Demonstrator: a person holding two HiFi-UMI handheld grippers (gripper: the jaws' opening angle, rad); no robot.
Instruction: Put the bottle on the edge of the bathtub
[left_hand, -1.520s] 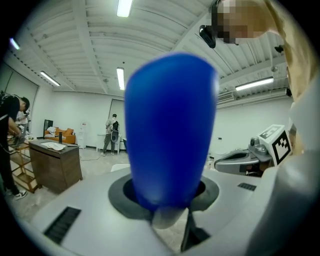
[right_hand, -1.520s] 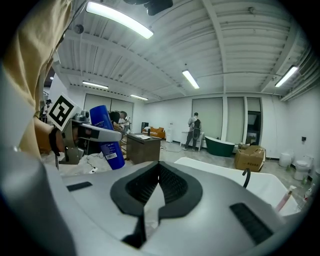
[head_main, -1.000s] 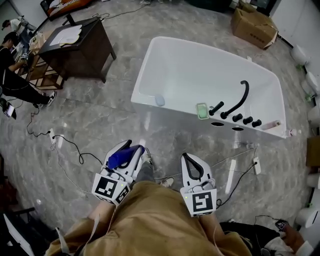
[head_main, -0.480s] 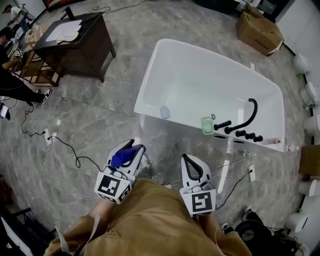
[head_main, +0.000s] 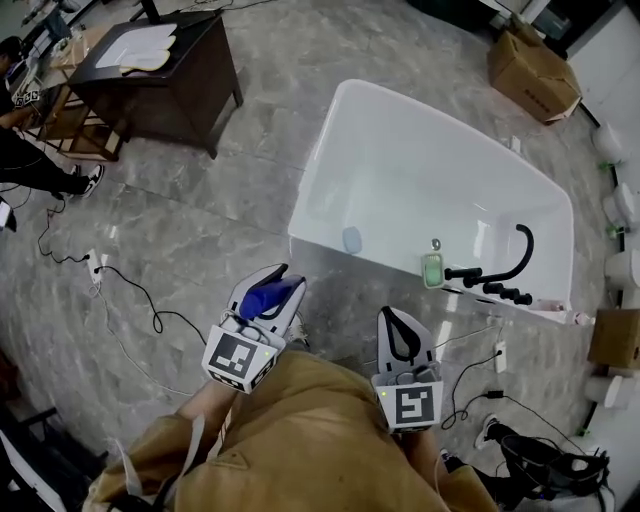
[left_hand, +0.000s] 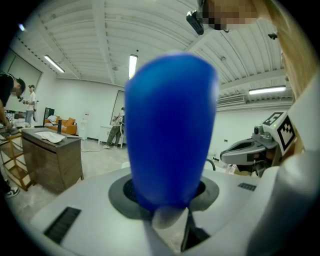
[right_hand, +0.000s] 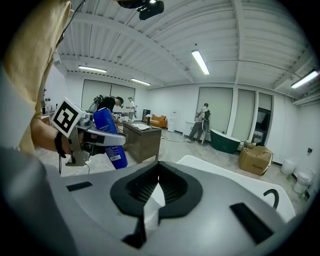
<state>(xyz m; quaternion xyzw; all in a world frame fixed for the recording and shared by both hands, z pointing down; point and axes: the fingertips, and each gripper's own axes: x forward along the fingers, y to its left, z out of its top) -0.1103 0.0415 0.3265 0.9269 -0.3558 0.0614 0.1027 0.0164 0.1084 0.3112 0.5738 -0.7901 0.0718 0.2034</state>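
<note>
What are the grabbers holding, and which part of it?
The left gripper holds the blue bottle, clamped around the middle of its body. The right gripper is shut and holds nothing.

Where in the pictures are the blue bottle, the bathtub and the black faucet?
blue bottle (head_main: 266, 298): head view, middle of its visible body.
bathtub (head_main: 420, 170): head view, bare inside bottom.
black faucet (head_main: 528, 248): head view, its curved spout.
</note>
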